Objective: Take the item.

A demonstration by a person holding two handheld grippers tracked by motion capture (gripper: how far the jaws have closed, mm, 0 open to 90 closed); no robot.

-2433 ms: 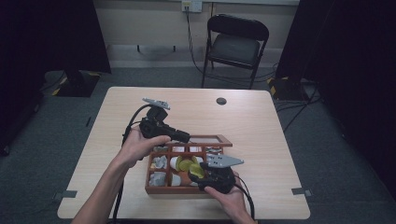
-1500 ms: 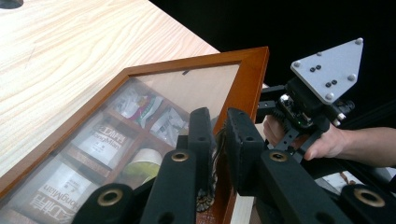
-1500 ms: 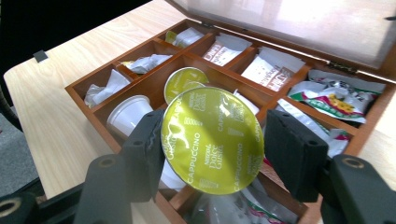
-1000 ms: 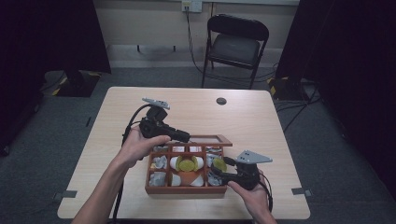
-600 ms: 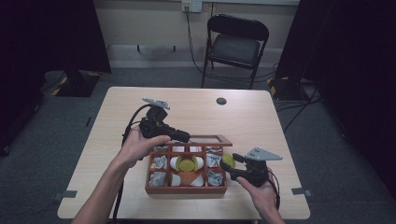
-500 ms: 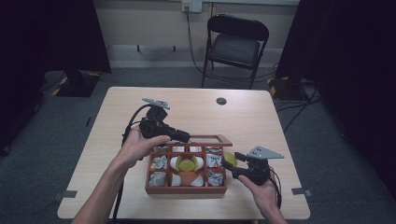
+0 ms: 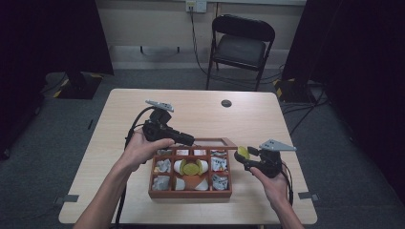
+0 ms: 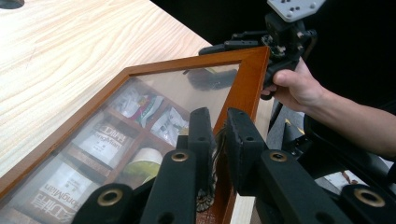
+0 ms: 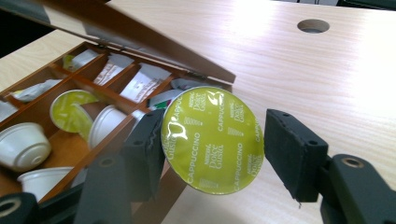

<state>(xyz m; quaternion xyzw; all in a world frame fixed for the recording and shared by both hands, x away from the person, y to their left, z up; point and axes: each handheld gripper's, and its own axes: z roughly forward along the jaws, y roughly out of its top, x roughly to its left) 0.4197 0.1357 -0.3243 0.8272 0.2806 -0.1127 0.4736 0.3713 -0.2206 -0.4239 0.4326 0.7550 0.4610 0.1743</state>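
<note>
Right gripper (image 9: 212, 140) clamped across a green-lidded coffee capsule (image 9: 212, 140), foil face toward its own camera, held in the air just beside the right wall of the wooden box (image 7: 190, 192), above the worktop (image 7: 119, 143). Jaws fairly wide, pads on the capsule's opposite sides; whether both pads press firmly is hard to tell, since a sliver of gap seems to show at the right pad.

Left gripper (image 8: 217, 135) nearly closed, pinching the front rail of the glass lid (image 8: 154, 93) and propping it raised over the compartments. More capsules (image 9: 23, 144) and paper sachets (image 9: 144, 79) lying in the box below.

Handling, judged from looks: capsule light, thin plastic cup with a foil seal, stiff at the rim but easy to dent on the wall and easy to puncture on the foil. Best held at the rim or just beneath it, across the widest part, with modest squeeze; smooth plastic likely to pivot or slip out between flat pads if tilted. Lid probably heavier than it looks because of the glass pane, rigid wood frame a safe place for a grip, glass itself best left untouched. Hinge side likely to swing shut if the pinch loosens.
</note>
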